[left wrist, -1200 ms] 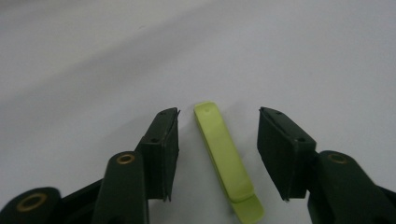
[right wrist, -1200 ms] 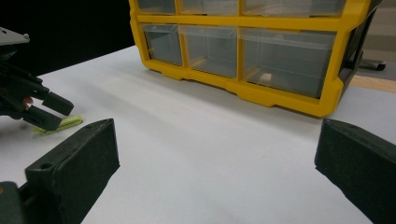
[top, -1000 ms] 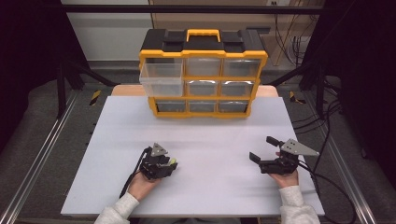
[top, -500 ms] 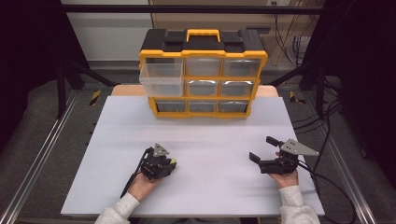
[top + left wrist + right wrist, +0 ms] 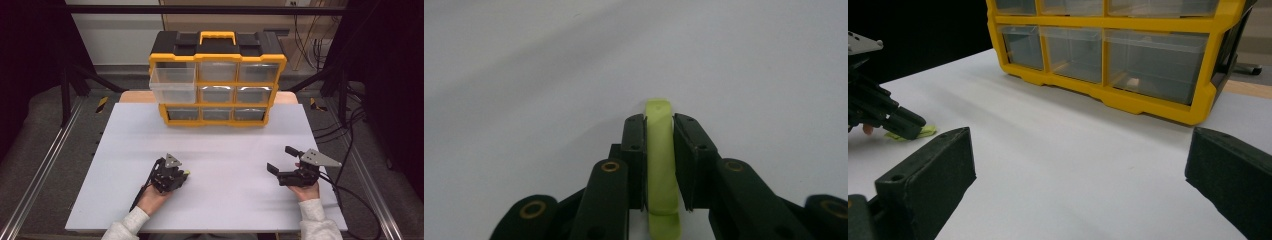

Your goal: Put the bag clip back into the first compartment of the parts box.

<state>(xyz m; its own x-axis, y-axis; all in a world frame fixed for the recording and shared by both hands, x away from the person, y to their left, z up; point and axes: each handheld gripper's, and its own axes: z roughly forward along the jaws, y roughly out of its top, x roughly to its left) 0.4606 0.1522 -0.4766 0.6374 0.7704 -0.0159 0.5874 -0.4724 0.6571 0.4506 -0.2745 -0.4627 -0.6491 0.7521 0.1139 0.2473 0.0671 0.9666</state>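
Observation:
A small flat yellow-green piece (image 5: 659,160) lies on the white table (image 5: 225,150), pinched on edge between the pads of my left gripper (image 5: 659,125). Those jaws have just been closing and now press on both of its sides. In the high view the left gripper (image 5: 181,176) rests at the table's front left, with the green piece (image 5: 187,173) peeking out at its tip. My right gripper (image 5: 281,159) sits at the front right, open, with nothing between its jaws. From the right gripper view (image 5: 1078,165), the left gripper (image 5: 898,122) and the green piece (image 5: 923,132) show at far left.
A yellow and black drawer organizer (image 5: 217,80) stands at the back of the table with several clear drawers. Its top left drawer (image 5: 173,85) is pulled out. Cables trail off the right side. Metal rails run along both sides of the table.
The left gripper's jaws have drawn in onto the green piece. Both hands have stayed where they were.

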